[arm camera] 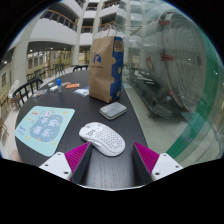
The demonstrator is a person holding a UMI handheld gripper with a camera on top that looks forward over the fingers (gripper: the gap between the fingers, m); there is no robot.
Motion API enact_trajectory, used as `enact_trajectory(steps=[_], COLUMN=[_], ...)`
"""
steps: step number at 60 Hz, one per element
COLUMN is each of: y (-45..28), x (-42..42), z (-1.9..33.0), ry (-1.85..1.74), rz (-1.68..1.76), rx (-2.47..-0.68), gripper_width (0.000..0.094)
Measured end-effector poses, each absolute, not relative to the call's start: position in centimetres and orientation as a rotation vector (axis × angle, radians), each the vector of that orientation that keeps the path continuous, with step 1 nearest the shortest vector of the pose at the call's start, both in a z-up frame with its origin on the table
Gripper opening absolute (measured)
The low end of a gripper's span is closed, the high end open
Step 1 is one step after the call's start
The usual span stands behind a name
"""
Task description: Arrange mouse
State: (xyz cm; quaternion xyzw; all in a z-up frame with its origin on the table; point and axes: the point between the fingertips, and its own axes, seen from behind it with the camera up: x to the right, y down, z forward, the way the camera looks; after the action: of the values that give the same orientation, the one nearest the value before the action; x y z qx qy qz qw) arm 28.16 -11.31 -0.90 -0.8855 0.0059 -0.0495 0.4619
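**While Mouse Remains Ungripped: Approach Stage**

While I hold the gripper above the dark table, its 2 fingers are spread and pinch nothing. The white mouse rests on the table just ahead of them, beside the light mouse mat. Judged status: no grasp made; pickup and placement, presumably on the mat, remain.

Gripper: two white fingers, magenta triangular pads on inner faces, teal trim at the outer edges.
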Motion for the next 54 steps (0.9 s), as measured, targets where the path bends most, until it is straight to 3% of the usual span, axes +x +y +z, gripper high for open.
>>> enact_trajectory(steps=[24, 26, 29, 30, 37, 54], y=[-6.2, -6.0, -6.0, -6.0, -6.2, -8.9], x=[26.1, 26.1, 26.4, 26.5, 26.2, 22.5], z=[-1.6, -1.6, -1.6, -1.6, -1.6, -1.2], ry=[-0.101, -0.098, -0.089, -0.084, -0.086, -0.087], rz=[0.019, 0.027, 0.004, -0.006, -0.047, -0.086], rx=[-2.203, -2.207, -2.213, -2.209, -2.211, -2.181], gripper_width=[0.0841, 0.0802, 0.0599, 0.0572, 0.05, 0.043])
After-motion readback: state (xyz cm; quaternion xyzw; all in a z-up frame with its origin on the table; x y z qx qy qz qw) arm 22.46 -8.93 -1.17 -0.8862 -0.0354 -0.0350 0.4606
